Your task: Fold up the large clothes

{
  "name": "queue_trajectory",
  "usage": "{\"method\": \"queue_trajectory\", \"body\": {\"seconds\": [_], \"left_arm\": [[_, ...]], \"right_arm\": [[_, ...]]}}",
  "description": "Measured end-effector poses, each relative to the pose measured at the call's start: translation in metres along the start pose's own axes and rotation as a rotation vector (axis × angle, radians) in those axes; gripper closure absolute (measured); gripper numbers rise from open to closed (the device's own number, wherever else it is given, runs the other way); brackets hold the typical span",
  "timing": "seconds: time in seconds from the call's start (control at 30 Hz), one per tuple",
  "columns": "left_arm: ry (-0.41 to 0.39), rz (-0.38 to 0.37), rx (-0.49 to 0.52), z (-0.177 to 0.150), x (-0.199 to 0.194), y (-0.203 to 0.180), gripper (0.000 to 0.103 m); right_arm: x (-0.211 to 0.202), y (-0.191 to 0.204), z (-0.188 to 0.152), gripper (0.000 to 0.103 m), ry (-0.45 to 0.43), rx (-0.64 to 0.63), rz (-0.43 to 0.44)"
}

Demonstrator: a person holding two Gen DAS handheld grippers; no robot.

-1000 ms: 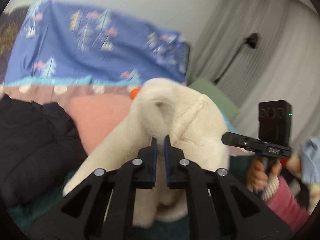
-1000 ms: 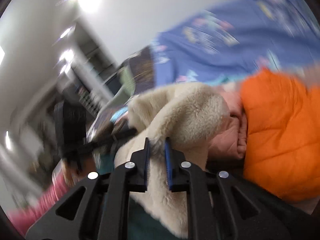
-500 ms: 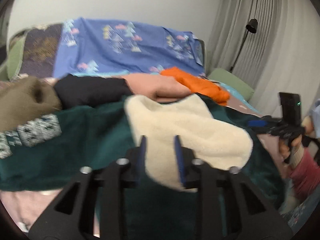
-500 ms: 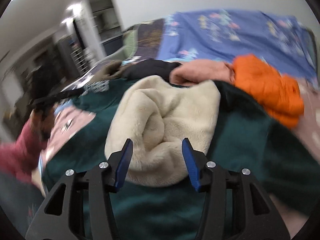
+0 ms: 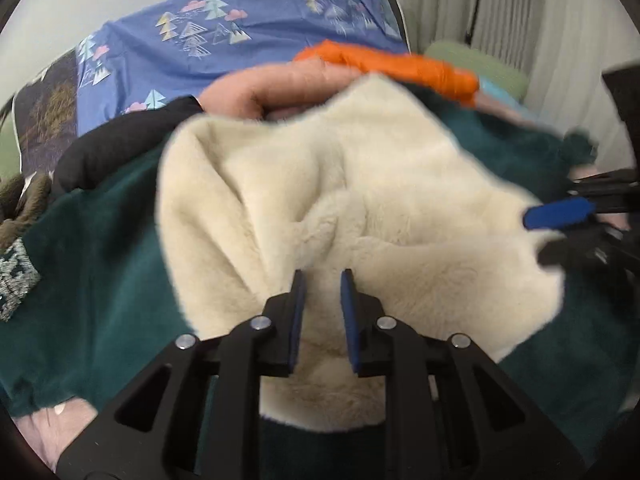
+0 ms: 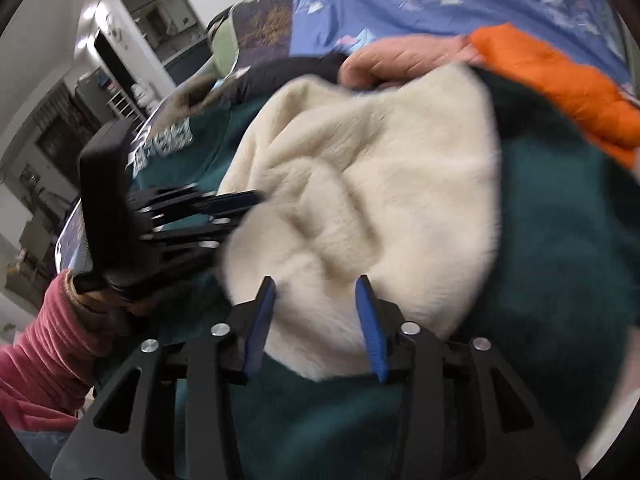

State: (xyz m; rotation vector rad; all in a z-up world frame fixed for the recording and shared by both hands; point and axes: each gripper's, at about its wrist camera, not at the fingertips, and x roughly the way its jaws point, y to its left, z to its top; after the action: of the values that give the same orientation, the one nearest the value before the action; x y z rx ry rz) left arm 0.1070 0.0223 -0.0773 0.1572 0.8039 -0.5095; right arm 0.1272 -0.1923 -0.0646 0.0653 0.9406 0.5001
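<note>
A cream fleece garment lies bunched on a dark green blanket on the bed. It also shows in the right wrist view, on the green blanket. My left gripper is open, its jaws a little apart over the fleece's near edge. My right gripper is open wide, straddling the fleece's near edge. Each gripper shows in the other's view, the right one at the fleece's right side, the left one at its left side.
An orange jacket, a pink garment and a black garment lie behind the fleece. A blue patterned sheet covers the back. Curtains hang on the right. A brown garment lies at the left.
Both grippers let go of the fleece, which dropped onto the green blanket. Both have since moved closer to its near edge, and the left jaws have narrowed.
</note>
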Motion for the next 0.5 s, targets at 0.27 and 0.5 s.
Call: {"method": "queue_trajectory", "body": {"seconds": [0.27, 0.5], "left_arm": [[0.009, 0.112, -0.172, 0.064, 0.034, 0.072, 0.028], [-0.069, 0.047, -0.277, 0.087, 0.056, 0.100, 0.090]], "right_arm": [[0.052, -0.076, 0.082, 0.024, 0.000, 0.072, -0.137], [0.047, -0.086, 0.109, 0.095, -0.142, 0.119, -0.049]]}}
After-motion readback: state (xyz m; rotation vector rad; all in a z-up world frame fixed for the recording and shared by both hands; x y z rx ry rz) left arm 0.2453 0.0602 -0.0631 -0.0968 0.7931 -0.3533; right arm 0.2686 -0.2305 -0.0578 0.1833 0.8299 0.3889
